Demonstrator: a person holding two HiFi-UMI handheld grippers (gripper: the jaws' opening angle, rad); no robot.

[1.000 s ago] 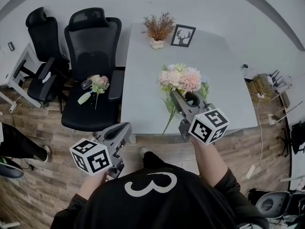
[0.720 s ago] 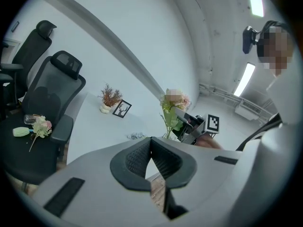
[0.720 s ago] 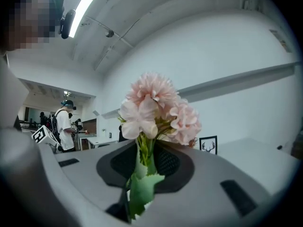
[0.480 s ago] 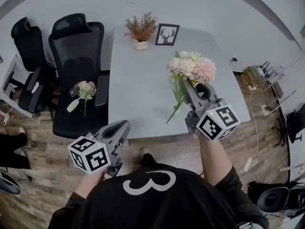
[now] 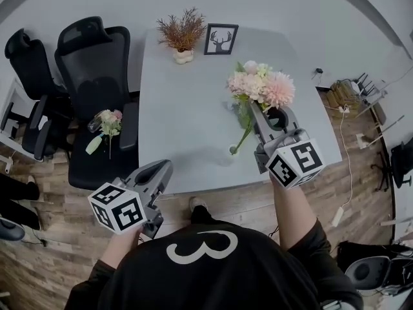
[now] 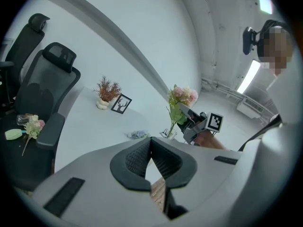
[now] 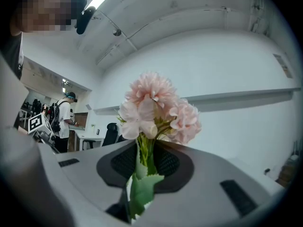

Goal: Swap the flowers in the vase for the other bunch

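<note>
- The right gripper (image 5: pixel 258 115) is clamping narrowly on the green stems of the pink bunch (image 5: pixel 261 86), just below the blooms.
- Its stem tips are hanging near the front edge of the desk (image 5: pixel 181 108), perhaps over a small clear vase (image 5: pixel 233 150); that part is hard to make out.
- The left gripper (image 5: pixel 165 168) is hovering closed, holding nothing, off the front edge.
- The other bunch (image 5: pixel 108 121) is lying on the chair seat (image 5: pixel 97 163). It looks light and soft-petalled, so it is best taken by its gathered stems.
</note>
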